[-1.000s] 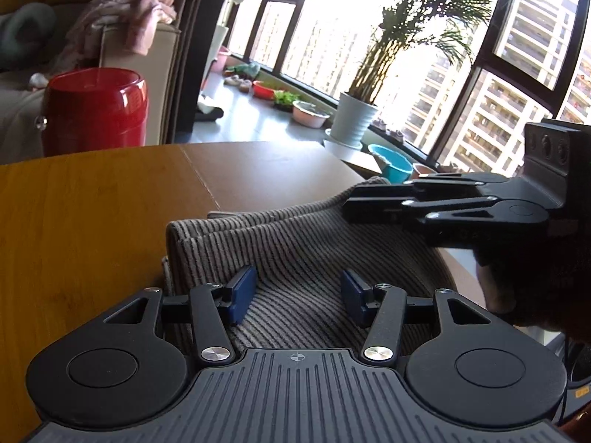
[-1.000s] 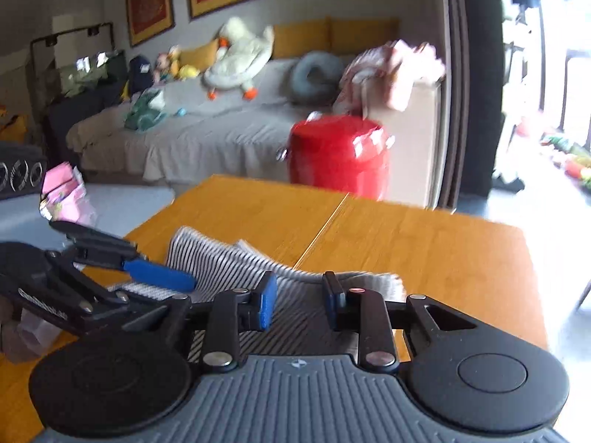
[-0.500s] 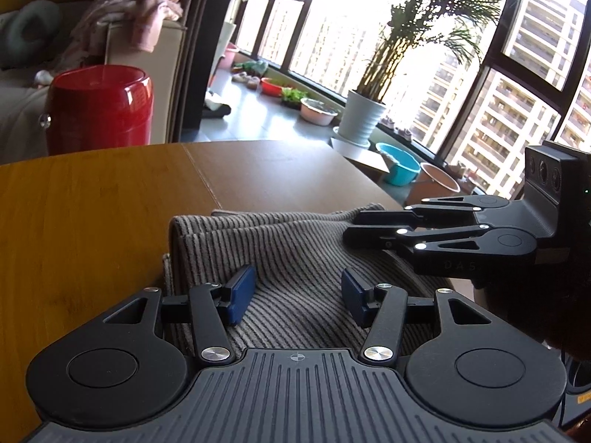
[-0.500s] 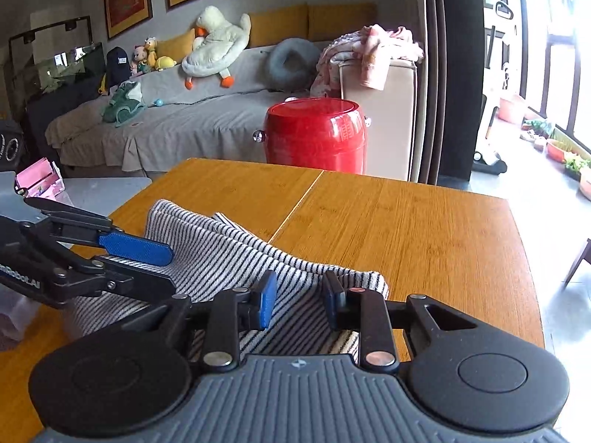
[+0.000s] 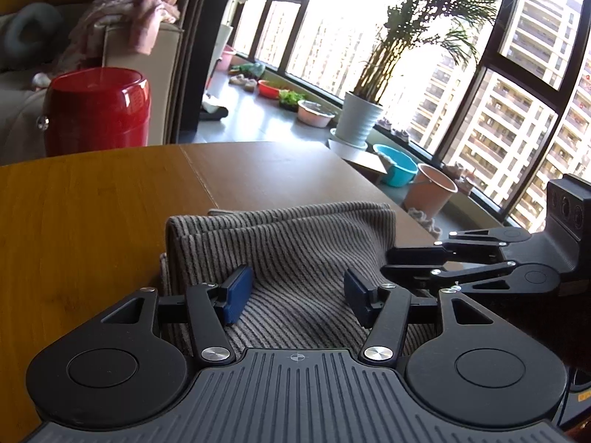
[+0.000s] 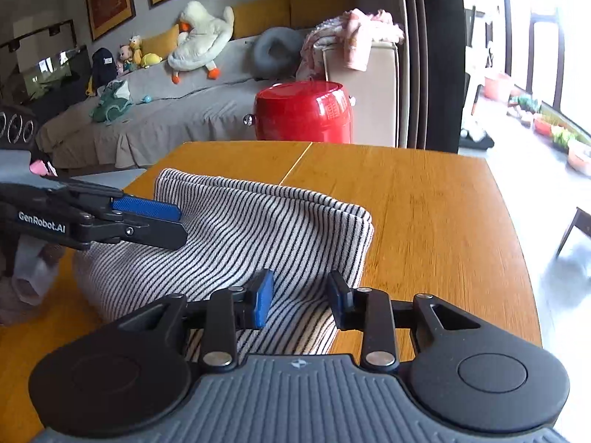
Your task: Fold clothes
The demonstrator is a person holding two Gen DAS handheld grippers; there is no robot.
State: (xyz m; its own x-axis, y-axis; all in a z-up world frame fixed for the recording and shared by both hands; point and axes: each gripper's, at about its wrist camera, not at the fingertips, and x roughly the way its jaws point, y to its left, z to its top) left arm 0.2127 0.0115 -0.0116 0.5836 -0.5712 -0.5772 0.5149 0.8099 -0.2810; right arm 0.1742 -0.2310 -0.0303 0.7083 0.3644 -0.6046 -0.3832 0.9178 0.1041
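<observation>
A folded grey-and-white striped garment lies on the wooden table. My left gripper hovers over its near part with the jaws opening a little; the blue pads stand apart and do not pinch the cloth. In the right wrist view the left gripper reaches in from the left over the cloth. My right gripper sits over the garment's near right corner, jaws opening, with cloth below the gap but not pressed. In the left wrist view the right gripper is at the cloth's right edge.
A red drum-shaped stool stands beyond the table's far edge. Behind it is a grey sofa with soft toys. A potted plant and basins stand by the window. The table edge runs close on the right.
The right gripper came down and back to the garment's right edge, and its jaws spread apart. The striped cloth now lies lower and flatter. The left gripper stayed put.
</observation>
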